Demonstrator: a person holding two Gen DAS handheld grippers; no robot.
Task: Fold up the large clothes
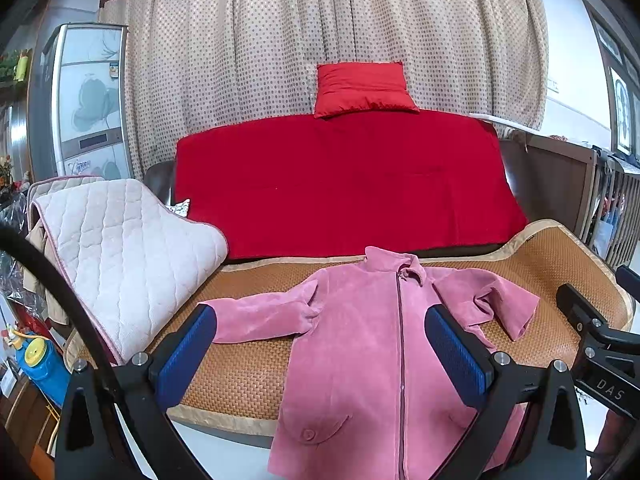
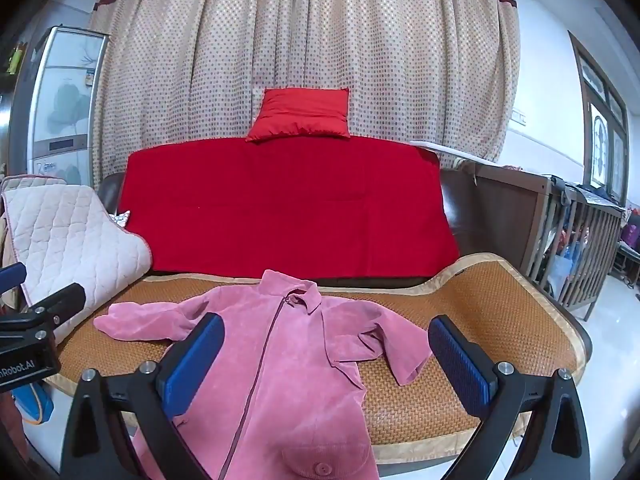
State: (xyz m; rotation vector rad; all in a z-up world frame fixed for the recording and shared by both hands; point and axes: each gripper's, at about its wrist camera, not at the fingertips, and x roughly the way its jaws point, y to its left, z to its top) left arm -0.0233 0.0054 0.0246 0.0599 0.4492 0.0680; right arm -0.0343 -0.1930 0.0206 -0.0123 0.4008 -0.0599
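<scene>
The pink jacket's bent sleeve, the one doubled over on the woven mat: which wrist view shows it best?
The right wrist view: the bent sleeve lies whole between the open fingers. In the left wrist view a blue finger pad covers part of that sleeve.

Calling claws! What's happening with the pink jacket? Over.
Left claw open, right claw open, both empty. Pink jacket spread flat on woven mat, unfolded, hem overhanging. Nothing blocking.

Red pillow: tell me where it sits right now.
In both wrist views the red pillow rests on top of the sofa back, above the red blanket, leaning against the dotted curtain, well behind the pink jacket.
</scene>
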